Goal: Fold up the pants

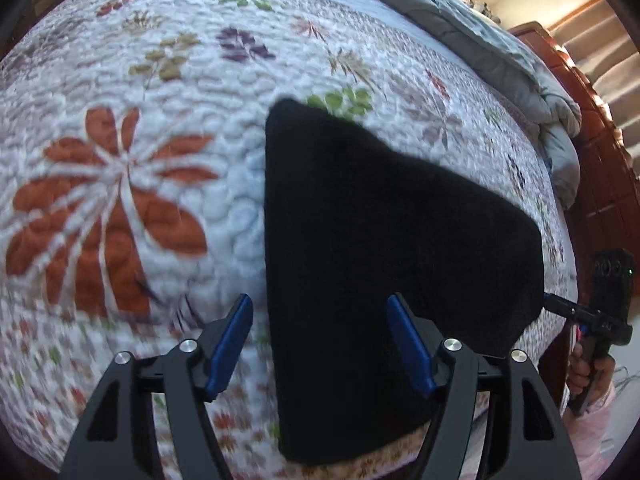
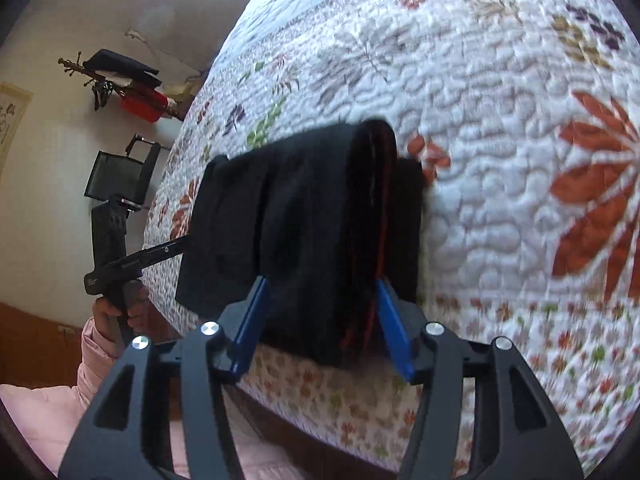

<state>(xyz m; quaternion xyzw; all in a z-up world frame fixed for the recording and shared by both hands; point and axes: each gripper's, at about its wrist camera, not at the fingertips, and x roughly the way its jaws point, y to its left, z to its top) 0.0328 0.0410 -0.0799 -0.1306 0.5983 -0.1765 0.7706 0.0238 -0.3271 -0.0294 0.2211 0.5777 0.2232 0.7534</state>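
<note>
Black pants (image 1: 384, 248), already folded into a thick compact stack, lie on the flowered quilt (image 1: 132, 184) close to the bed's near edge. In the left wrist view the bundle runs lengthwise away from the camera, wide at the near end and narrowing toward its far corner; its left edge is a straight line.

The left gripper (image 1: 320, 340) has its blue pads wide apart and holds nothing. It straddles that left edge: one finger (image 1: 230, 344) is over bare quilt, the other over the black cloth. Whether the pads touch the fabric cannot be told.

The right gripper (image 2: 320, 320) is likewise spread, with nothing pinched, and sits at the stack's near end, where layered edges and a reddish lining show between its fingers. In the left view, the same tool's tip (image 1: 560, 304) appears to touch the bundle's right edge.

So both tools sit at the near end, one on each long side, and the stack's long axis points away from the person. Judging by the neat shape, the folding looks nearly finished; any last fold would likely carry the near end toward the far end, and the two tools look about equally near it.
</note>
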